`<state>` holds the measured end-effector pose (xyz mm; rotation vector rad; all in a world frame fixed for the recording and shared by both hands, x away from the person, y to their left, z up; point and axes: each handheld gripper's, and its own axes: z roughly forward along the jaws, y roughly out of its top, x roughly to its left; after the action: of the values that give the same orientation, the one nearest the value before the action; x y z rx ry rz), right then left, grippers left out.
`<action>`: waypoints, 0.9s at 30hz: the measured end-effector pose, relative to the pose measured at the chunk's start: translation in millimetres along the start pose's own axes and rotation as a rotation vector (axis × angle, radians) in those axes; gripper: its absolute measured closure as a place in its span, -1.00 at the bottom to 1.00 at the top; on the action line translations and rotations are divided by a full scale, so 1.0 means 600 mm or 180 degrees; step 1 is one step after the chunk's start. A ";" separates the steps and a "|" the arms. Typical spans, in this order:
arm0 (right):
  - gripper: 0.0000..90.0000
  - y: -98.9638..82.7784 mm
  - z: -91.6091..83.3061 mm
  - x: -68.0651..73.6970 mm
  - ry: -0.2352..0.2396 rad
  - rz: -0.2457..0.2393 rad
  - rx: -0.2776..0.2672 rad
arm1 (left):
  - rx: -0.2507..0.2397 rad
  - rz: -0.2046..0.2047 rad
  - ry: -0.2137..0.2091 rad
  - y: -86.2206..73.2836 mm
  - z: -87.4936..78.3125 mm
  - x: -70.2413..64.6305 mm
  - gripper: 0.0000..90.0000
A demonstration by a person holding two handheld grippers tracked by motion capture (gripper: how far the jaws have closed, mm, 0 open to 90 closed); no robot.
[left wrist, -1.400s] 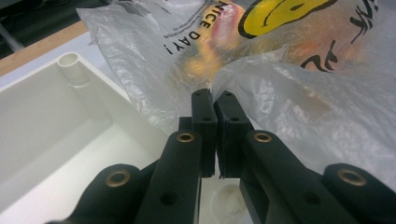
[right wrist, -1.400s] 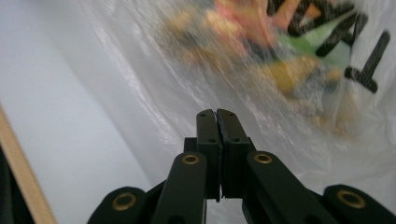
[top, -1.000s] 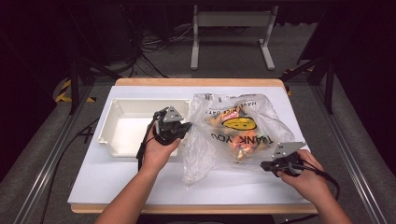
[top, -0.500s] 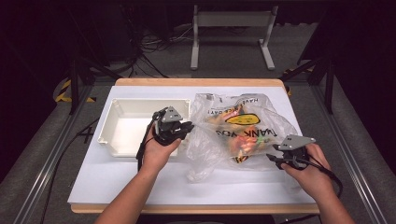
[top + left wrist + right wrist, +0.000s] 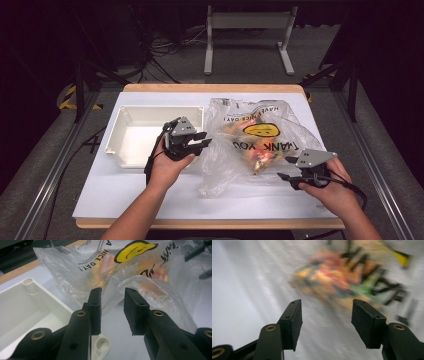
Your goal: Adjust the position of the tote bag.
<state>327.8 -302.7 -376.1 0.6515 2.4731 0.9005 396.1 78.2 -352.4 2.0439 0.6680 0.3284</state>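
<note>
- Left gripper: jaws parted, just been opening, nothing pinched; plastic bag just ahead.
- Right gripper: jaws spread, just been opening, empty; bag straight ahead.

High view above the person's side, looking forward and down over the whole white bench, left gripper view close and low along its tongs, right gripper view close and blurred, all sharing the crinkled clear printed plastic bag.
</note>
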 end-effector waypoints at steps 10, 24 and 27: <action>-0.19 0.004 0.041 0.033 0.0430 -0.0295 0.0240 | 0.0004 -0.0024 -0.0021 0.001 0.006 0.000 0.65; 0.86 0.005 0.084 0.039 0.0543 -0.0507 0.0528 | 0.0009 -0.0111 -0.0059 -0.004 0.006 0.008 0.58; 1.00 0.009 0.078 0.034 0.0514 -0.0444 0.0483 | -0.0030 -0.0124 -0.0063 -0.003 0.004 0.008 0.48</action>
<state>338.0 -264.9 -409.9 0.4634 2.7129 0.7443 400.3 80.0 -355.0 2.0201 0.6917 0.2879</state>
